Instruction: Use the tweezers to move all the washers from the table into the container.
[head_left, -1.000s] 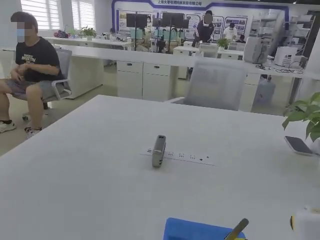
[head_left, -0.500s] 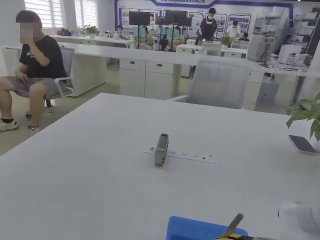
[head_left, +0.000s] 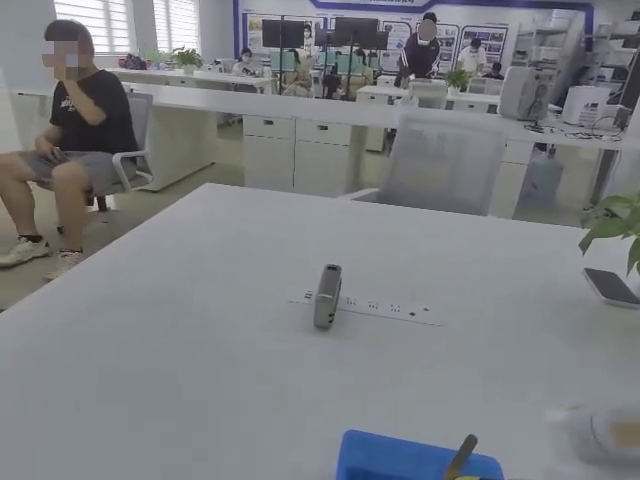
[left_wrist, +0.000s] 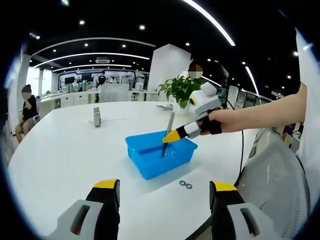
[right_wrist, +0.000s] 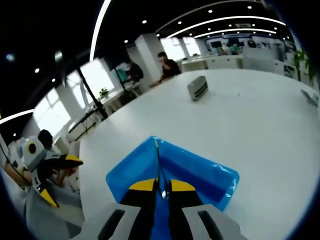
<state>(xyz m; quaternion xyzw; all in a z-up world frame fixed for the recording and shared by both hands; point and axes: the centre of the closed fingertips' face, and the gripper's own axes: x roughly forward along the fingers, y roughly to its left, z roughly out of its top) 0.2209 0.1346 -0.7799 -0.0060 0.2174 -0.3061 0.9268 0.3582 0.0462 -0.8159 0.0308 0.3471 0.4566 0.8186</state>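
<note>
**Tweezers (left_wrist: 169, 125) tip down in container (left_wrist: 150, 167)**

My right tongs (right_wrist: 161, 186) pinch the tweezers. My left tongs (left_wrist: 165, 186) gape, empty. Two washers (left_wrist: 186, 185) lie on the surface (left_wrist: 75, 155) between the container and the near edge, with open room all round.

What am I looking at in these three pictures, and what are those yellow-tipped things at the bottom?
There is no robot arm here: a person holds a two-jaw gripper in each hand. The head view comes from a headset camera that looks across the white table. Each round picture comes from a camera riding on one gripper, and the yellow tips are that gripper's jaws. The left gripper is open and holds nothing. The right gripper is shut on the tweezers, whose tips point down into the blue container. It holds some washers; two more washers lie on the table beside it. A grey device and a phone lie further off.
</note>
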